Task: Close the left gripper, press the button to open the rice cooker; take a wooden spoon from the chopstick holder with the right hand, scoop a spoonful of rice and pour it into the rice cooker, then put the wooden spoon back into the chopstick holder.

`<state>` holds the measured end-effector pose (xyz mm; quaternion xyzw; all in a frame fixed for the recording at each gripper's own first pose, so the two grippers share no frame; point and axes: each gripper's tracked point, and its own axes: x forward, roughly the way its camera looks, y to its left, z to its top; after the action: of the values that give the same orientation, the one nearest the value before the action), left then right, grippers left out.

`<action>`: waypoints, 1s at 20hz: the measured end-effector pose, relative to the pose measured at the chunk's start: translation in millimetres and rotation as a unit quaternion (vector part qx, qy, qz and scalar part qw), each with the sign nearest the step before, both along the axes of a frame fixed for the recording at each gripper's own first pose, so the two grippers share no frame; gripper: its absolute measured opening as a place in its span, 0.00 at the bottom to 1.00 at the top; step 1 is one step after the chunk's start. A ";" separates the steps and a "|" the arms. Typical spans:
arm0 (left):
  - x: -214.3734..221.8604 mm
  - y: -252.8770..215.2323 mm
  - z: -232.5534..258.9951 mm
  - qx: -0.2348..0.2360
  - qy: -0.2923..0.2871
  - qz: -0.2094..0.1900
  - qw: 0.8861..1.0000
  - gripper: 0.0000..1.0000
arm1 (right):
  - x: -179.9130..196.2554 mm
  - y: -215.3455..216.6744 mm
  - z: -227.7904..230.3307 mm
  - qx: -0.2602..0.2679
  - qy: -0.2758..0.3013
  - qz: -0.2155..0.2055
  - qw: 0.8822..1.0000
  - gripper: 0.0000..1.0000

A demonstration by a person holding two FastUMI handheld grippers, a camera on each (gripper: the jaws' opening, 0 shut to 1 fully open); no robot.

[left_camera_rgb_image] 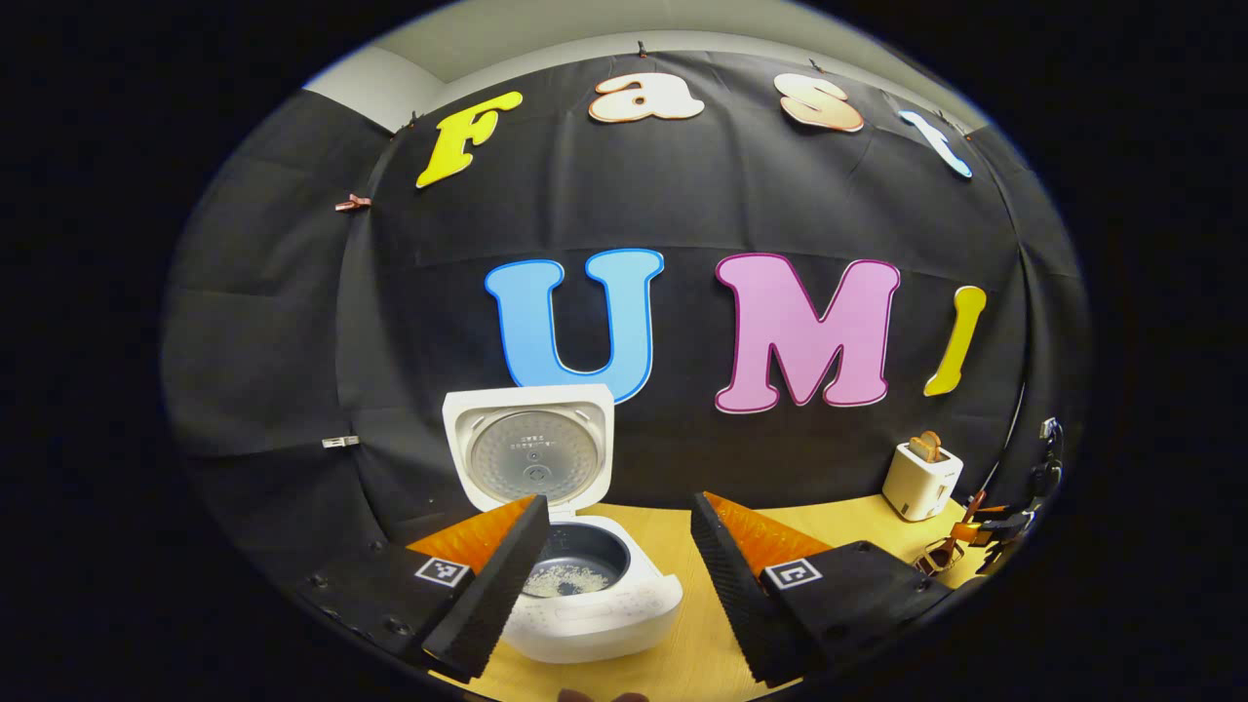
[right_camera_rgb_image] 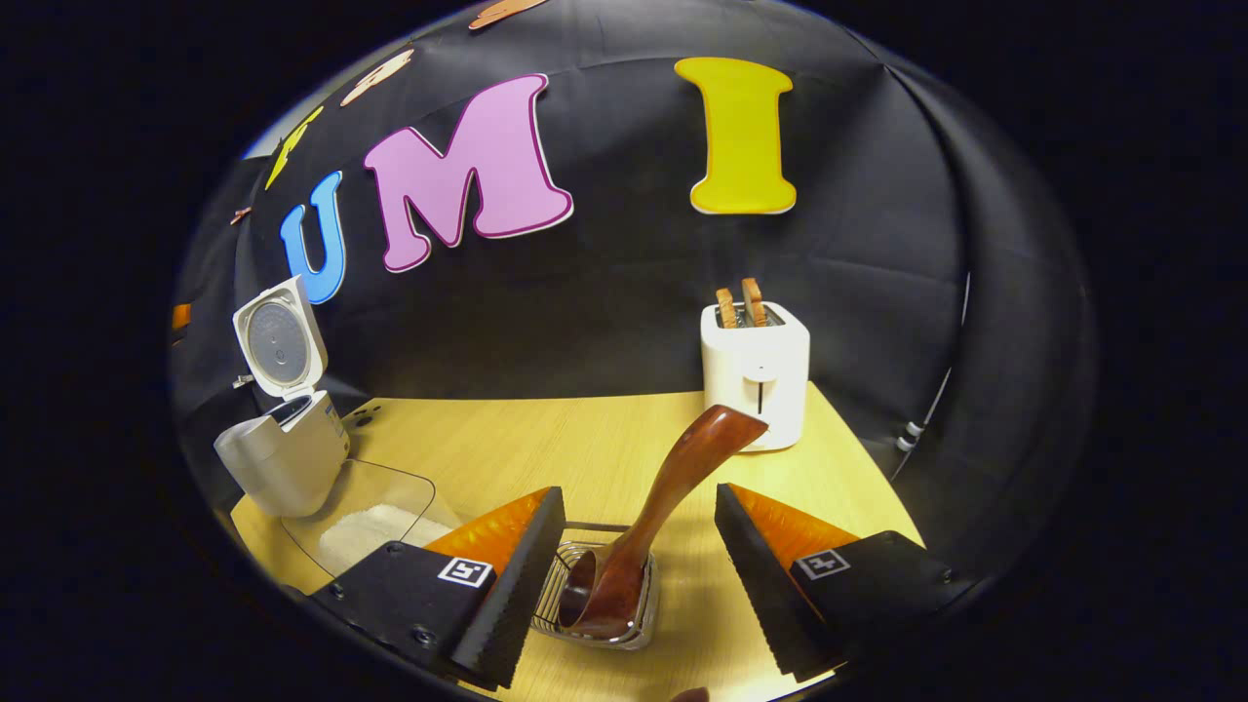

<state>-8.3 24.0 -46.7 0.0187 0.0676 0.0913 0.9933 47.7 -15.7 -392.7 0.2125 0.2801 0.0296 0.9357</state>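
My right gripper's 2 fingers stand spread, released, flanking the wooden spoon resting bowl-down in the chopstick holder at lower centre. My left gripper gapes too. The rice cooker stands open holding rice; I judge the task essentially done.

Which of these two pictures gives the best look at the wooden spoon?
The right gripper view. There the wooden spoon stands bowl-down in the wire holder between the open jaws, its handle leaning toward the toaster. The left gripper view faces the open rice cooker instead, with only small, unclear things at its right edge.
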 end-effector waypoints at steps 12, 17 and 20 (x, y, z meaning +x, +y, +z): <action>-20.2 9.6 -7.4 0.014 0.022 0.032 0.999 0.94 | 32.8 15.2 -48.3 0.093 0.058 -0.034 0.993 0.24; -16.3 12.5 -10.7 -0.001 0.022 0.034 0.999 0.94 | 32.5 20.4 -30.3 0.094 0.044 -0.028 0.994 0.22; -14.1 12.7 -9.1 0.000 0.019 0.027 0.999 0.94 | 37.4 11.1 -10.9 0.096 0.023 -0.046 0.994 0.21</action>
<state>-22.4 36.7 -55.8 0.0184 0.0866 0.1173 0.9891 85.1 -4.6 -403.6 0.3142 0.2875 0.0086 0.9047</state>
